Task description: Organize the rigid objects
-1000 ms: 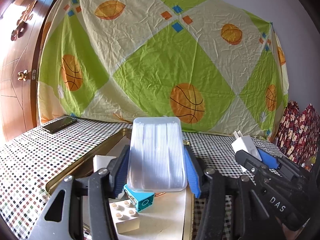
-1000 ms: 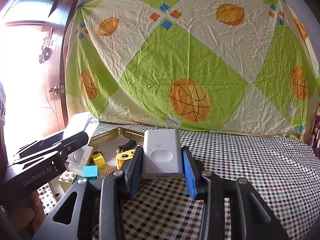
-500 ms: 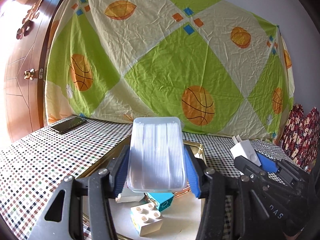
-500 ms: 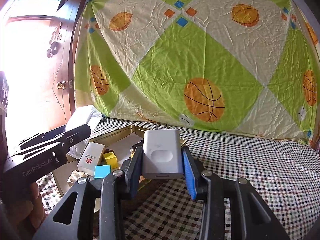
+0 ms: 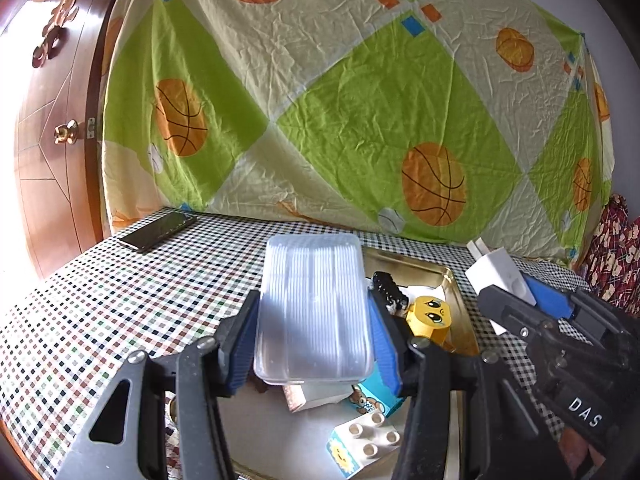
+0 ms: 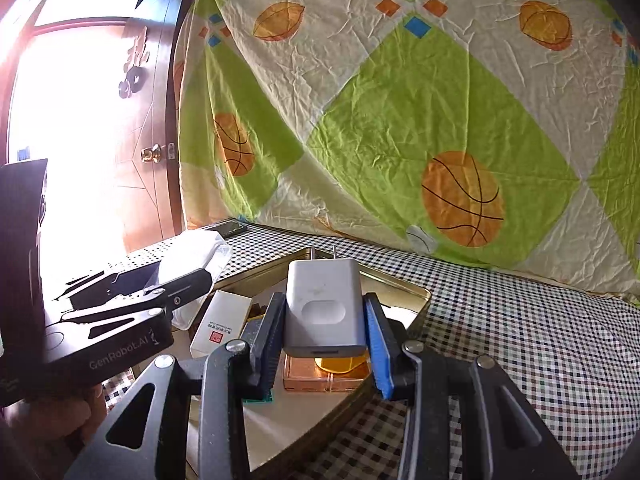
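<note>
Right wrist: charger between tongs

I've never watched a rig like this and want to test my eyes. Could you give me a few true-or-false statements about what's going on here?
1. The left gripper holds a clear plastic box. True.
2. The right gripper is empty. False: it grips a white charger.
3. A phone lies on the checkered tablecloth. True.
4. The gold tray holds nothing. False: toy blocks and a small white carton lie in it.
</note>
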Demonstrator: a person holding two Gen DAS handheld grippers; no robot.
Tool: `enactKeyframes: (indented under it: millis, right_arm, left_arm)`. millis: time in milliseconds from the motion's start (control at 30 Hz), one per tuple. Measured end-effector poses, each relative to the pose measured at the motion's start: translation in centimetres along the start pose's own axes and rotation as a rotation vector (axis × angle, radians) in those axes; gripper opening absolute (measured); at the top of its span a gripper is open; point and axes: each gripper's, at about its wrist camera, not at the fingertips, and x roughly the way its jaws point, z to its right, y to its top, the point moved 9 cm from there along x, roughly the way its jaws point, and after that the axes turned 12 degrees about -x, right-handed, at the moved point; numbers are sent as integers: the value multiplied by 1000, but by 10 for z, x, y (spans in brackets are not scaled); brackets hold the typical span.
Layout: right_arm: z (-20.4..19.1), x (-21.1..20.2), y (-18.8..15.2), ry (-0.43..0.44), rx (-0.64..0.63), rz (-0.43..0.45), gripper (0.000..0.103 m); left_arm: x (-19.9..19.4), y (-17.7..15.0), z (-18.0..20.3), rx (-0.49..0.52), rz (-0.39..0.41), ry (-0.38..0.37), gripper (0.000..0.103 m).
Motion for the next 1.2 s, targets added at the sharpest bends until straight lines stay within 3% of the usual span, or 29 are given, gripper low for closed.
enactKeyframes:
  millis: [367,600,700,933,1100,1200]
  right_arm:
    - [-4,61,-6,73,38,-148,41]
    - [-3,70,-10,77,45,-162,43]
    - [1,67,-9,65,49,-152,49]
    - [13,48,-15,44,104,-136,62]
    - [20,29,-17,11,112,-117,63]
    - [22,15,-14,-15,100,-96,66]
  left_arm:
    - [24,0,-2,60,-85,39,51]
    - [32,-4,-1,95,-113,45,51]
    - [30,-3,-1,98,-103,47,51]
    - [19,-4,1,90,-80,34,74]
    - [4,-3,4,86,-46,41,99]
    - [-4,0,6,89,-27,46,103]
